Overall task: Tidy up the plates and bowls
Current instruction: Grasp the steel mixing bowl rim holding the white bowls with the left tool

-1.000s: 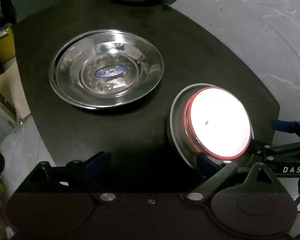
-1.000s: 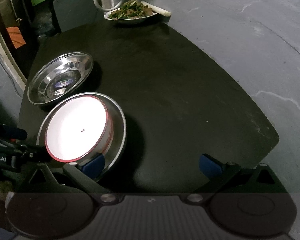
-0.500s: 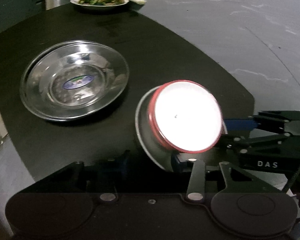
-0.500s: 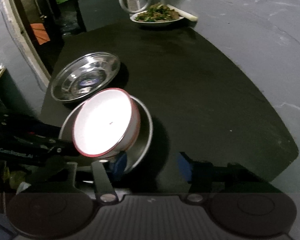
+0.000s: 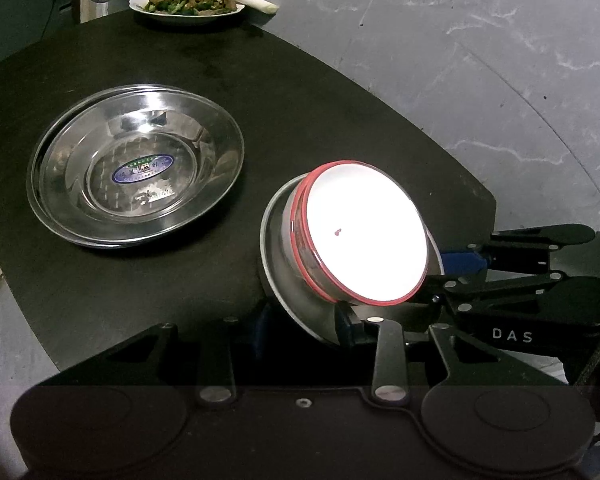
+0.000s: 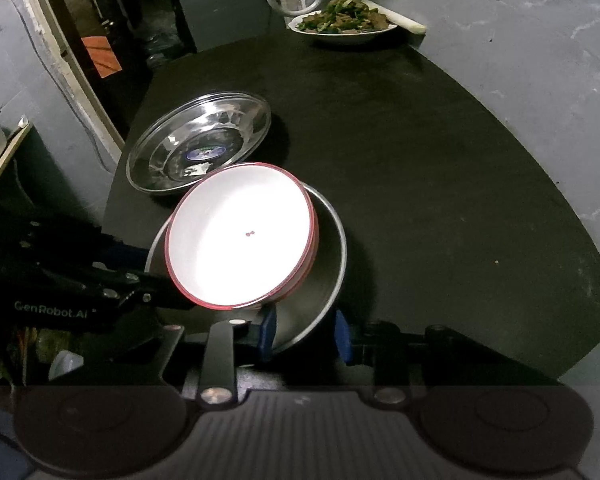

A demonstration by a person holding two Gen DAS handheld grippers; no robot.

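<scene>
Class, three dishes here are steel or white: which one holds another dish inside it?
The tilted steel plate near the grippers: the red-rimmed white bowl sits in it. The flat steel plates hold only a sticker; the far white plate holds food.

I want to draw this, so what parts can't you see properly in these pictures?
- Inside of the white bowl: glare washes it out in both views.
- Steel plate under it: mostly covered by the bowl; its near rim hides behind the left hand-held gripper and right hand-held gripper.
- Sticker words on the stacked steel plates: too small.
- Food on the far plate: too distant to name.
</scene>
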